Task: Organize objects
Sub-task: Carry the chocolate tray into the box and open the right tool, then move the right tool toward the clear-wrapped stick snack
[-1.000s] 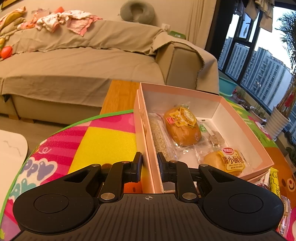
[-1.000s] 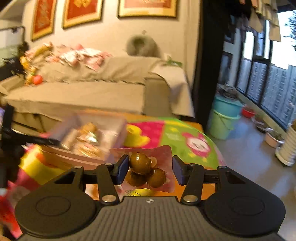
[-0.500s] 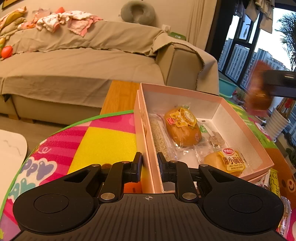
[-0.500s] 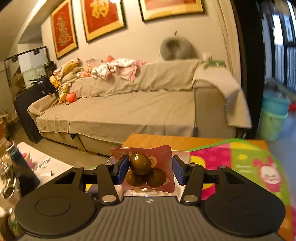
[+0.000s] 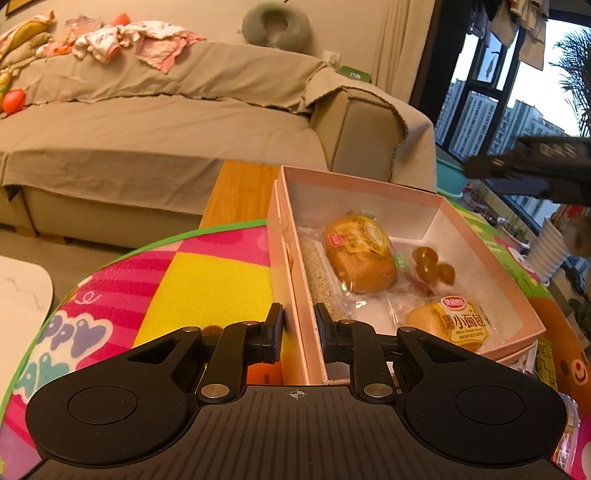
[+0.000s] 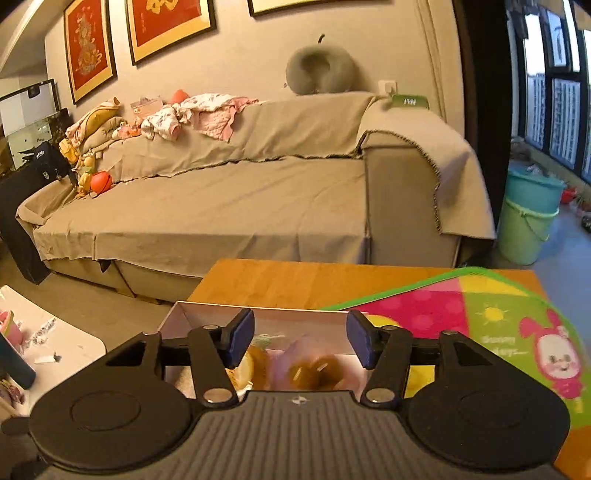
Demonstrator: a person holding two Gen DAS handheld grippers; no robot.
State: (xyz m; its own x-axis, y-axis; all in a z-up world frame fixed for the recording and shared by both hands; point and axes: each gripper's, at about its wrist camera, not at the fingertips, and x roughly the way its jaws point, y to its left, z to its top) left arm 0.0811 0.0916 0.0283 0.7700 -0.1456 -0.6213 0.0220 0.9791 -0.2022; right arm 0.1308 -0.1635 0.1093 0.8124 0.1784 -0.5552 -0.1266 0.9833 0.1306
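Home living room, draped sofa [image 6: 229, 199], framed red wall art [image 6: 88, 48], neck pillow [image 6: 321, 70], laundry pile [image 6: 199, 114]

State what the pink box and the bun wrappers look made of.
Pink box: seemingly matte paperboard, thin straight walls with a pale inner face. Bun wrappers: clear glossy plastic film, crinkled and glinting, with printed yellow labels.

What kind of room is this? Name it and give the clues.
Most likely a home living room: a long covered sofa with laundry piled on its back, framed pictures on the wall, and a low wooden table holding a box of snacks.
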